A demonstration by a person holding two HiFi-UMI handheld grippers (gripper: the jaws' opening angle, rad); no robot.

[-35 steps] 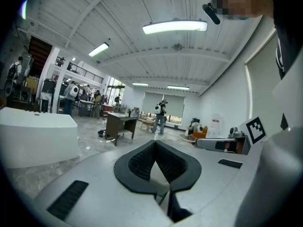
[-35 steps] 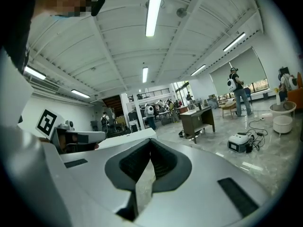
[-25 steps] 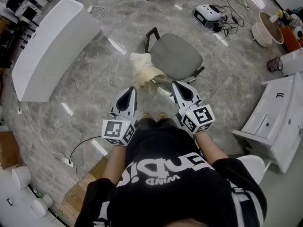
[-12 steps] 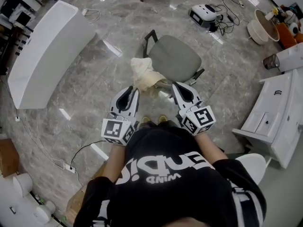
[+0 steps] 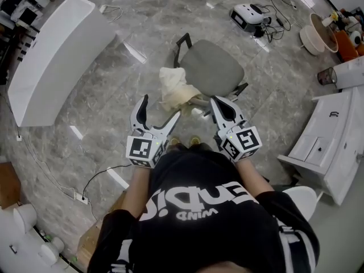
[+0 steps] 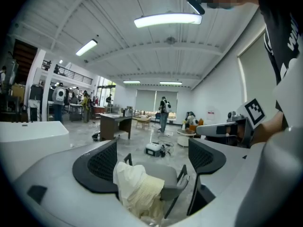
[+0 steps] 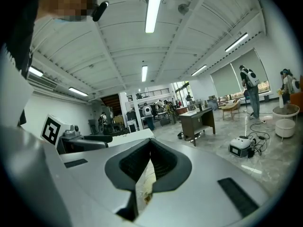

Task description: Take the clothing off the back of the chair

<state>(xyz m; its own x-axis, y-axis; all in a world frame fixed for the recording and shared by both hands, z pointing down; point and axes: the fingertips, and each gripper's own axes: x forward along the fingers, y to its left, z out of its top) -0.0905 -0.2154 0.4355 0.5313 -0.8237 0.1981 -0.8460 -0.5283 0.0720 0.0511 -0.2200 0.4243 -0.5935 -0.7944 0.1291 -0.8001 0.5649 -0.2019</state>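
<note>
A grey swivel chair [image 5: 210, 68] stands on the marble floor in front of me. A cream garment [image 5: 173, 87] is draped over its backrest, on the side nearest me. My left gripper [image 5: 160, 107] is just short of the garment; its jaws are opening and stand wide apart, with nothing pressed between them. In the left gripper view the garment [image 6: 137, 188] and chair [image 6: 165, 176] show through the gap, farther off. My right gripper [image 5: 219, 101] points at the chair's near right edge with its jaws shut [image 7: 150, 162] and nothing held.
A long white counter [image 5: 51, 56] lies at the left and a white cabinet [image 5: 330, 147] at the right. A white device with cables [image 5: 250, 16] sits beyond the chair. A black cable [image 5: 96, 181] runs over the floor near my left side.
The left gripper's jaws have gone from shut to wide apart. Both grippers have edged a little toward the chair.
</note>
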